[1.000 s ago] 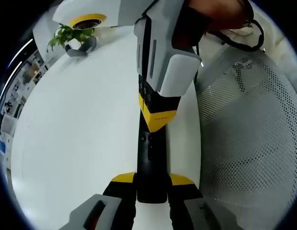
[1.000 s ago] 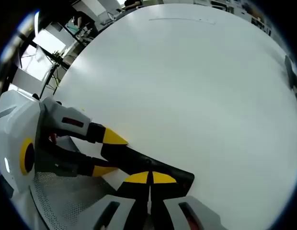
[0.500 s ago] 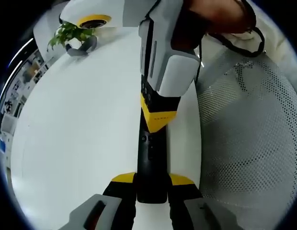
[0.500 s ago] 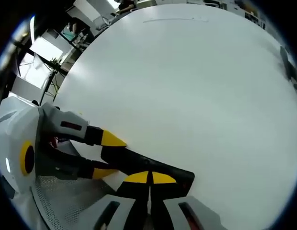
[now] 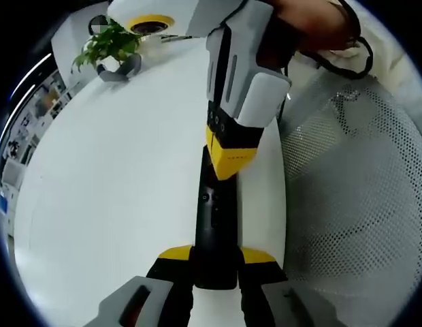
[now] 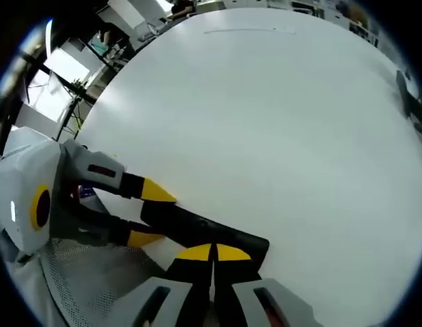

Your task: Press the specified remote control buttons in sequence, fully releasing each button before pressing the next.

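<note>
The left hand-held gripper (image 5: 214, 262) at the bottom of the left gripper view is clamped on the near end of the black remote control (image 5: 214, 225), mid-frame over the white table (image 5: 109, 191). The right hand-held gripper (image 5: 228, 160), jaws closed w/ nothing in them, comes down from the top & its yellow tips touch the remote. A plant (image 5: 105, 44) sits upper left, a mesh chair (image 5: 361, 204) on the right.

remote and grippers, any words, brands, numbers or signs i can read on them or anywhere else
None can be read.
Remote control: its buttons show as small dark bumps, any marks on them too small to read.
Right gripper: small dark marks on the yellow tip, too blurred to read.
Left gripper: a red patch on its grey arm, no legible letters.
White table: a faint line near the far edge, no text.
</note>
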A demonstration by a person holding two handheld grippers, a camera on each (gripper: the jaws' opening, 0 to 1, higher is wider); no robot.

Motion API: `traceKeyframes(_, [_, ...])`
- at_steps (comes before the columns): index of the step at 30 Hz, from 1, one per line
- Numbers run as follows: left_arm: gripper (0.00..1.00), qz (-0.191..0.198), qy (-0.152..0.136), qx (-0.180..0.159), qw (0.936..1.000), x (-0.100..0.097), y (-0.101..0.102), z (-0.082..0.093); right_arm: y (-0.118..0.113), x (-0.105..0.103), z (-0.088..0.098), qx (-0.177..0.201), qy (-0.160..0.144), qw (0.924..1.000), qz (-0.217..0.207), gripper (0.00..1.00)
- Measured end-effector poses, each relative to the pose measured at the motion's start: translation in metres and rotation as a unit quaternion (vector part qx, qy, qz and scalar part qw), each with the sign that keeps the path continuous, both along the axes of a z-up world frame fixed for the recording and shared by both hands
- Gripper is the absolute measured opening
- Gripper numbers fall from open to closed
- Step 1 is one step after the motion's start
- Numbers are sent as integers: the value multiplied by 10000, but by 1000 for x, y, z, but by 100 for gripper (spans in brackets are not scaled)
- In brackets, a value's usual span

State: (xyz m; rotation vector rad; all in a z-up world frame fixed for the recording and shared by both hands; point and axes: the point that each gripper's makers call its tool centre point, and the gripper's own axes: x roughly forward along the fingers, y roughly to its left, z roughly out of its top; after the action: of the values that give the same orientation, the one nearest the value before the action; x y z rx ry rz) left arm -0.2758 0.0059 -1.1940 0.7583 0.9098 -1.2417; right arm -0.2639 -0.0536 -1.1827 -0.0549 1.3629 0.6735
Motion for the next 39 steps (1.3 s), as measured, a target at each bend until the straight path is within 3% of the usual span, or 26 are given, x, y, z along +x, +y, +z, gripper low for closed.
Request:
traceKeyframes(12, [24,5,10,-11,10000,0,0,0,2,-4,-4,2,141,9999,89,0])
traceKeyframes(24, [24,-14,8,15,10000,0,0,0,2,-6,-6,-231,69,9992,322,0])
traceKeyframes(30, [24,-65,22,84,9999,0,0,-1,1,-5,-7,-63,252,9996,118,0])
traceKeyframes(39, [24,-55,11,52,10000,0,0,-1,1,-5,-7,15,226,9997,47,0])
